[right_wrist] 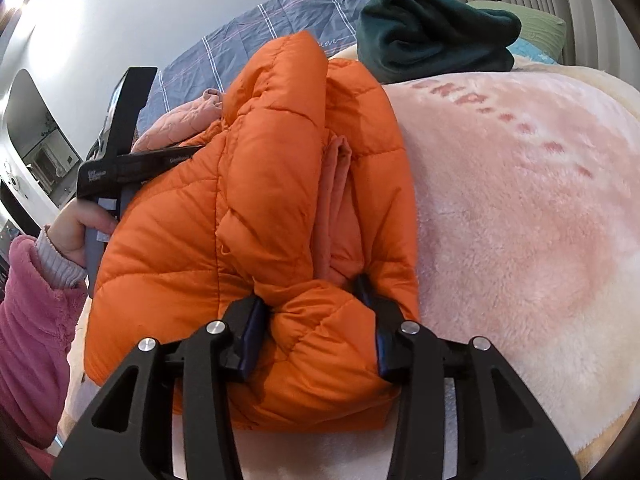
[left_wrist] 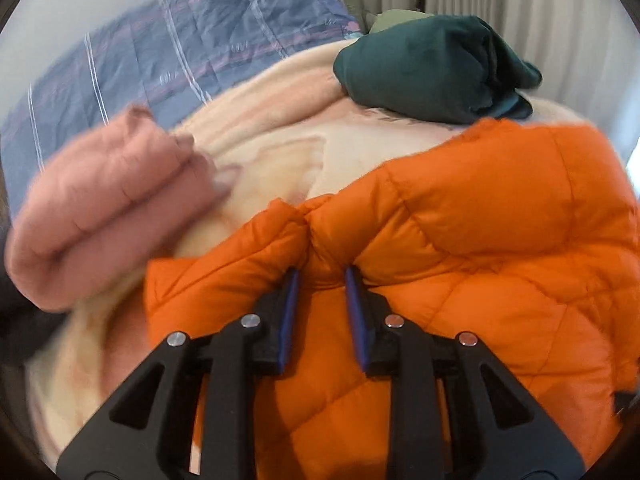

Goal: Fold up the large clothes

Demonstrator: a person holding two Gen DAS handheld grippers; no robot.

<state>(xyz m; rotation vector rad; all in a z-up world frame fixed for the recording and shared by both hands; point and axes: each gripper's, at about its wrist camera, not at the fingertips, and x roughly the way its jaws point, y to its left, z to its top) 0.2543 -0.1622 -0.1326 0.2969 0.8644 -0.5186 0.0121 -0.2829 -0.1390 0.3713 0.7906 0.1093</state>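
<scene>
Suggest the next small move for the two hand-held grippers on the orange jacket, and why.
Probably lower it onto the pink blanket and release. Both the left hand-held gripper and right hand-held gripper pinch bunched folds of the orange puffer jacket, which already looks folded into a bundle.

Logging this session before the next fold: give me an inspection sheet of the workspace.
Surface: pale pink fleece blanket over a bed, with a blue plaid sheet at the far side.
Job's things: orange puffer jacket, bunched and partly folded on the blanket.
Clutter: folded pink quilted garment beside the jacket; dark green garment folded behind it; green pillow at the far edge.
Grippers: left gripper pinching a fold of the jacket; right gripper closed around a thick roll of it.
Cables: nothing seen.
Surroundings: white wall, pale curtain, white furniture left of the bed.
</scene>
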